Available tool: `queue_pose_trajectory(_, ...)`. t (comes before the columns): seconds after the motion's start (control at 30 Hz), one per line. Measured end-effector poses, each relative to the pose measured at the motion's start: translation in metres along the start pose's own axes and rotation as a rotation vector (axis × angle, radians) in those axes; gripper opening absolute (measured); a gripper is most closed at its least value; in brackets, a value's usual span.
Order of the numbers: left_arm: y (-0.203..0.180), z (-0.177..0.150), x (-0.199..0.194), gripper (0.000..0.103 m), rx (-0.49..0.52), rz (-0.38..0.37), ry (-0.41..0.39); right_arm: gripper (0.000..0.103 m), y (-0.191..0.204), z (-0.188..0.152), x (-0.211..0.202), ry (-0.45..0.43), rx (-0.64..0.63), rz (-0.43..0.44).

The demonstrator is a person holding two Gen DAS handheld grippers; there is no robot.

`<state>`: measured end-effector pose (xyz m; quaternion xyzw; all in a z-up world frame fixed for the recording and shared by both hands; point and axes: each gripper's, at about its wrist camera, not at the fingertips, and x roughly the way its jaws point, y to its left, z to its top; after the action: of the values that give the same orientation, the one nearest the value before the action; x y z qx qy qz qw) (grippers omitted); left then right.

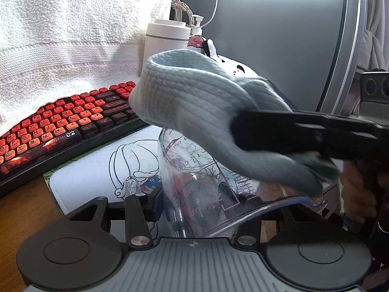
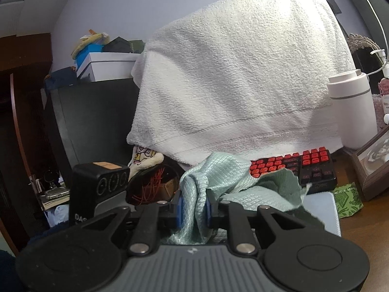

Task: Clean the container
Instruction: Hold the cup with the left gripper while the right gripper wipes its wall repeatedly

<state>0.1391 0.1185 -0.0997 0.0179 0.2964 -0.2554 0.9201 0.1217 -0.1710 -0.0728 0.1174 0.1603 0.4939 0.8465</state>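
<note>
Harsh glare top right, dim foreground, fisheye-warped edges.

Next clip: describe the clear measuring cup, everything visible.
The measuring cup is clear plastic, printed with red and dark cup markings and scale lines, with a flared rim and pour lip. It is tilted, held by the left gripper above a white illustrated mat. The blue-green cloth in the right gripper drapes over its upper side.
</note>
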Motion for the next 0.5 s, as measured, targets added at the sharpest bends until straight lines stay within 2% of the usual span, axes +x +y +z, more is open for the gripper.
queue_pose_trajectory(0.2,-0.001,-0.001,-0.003,0.046,-0.004,-0.002,0.0,0.016,-0.008,0.001,-0.002,0.01,0.03,0.044)
queue_pose_trajectory(0.5,0.002,-0.001,-0.002,0.046,-0.004,-0.002,0.0,0.016,-0.031,0.01,0.01,-0.008,0.032,-0.015)
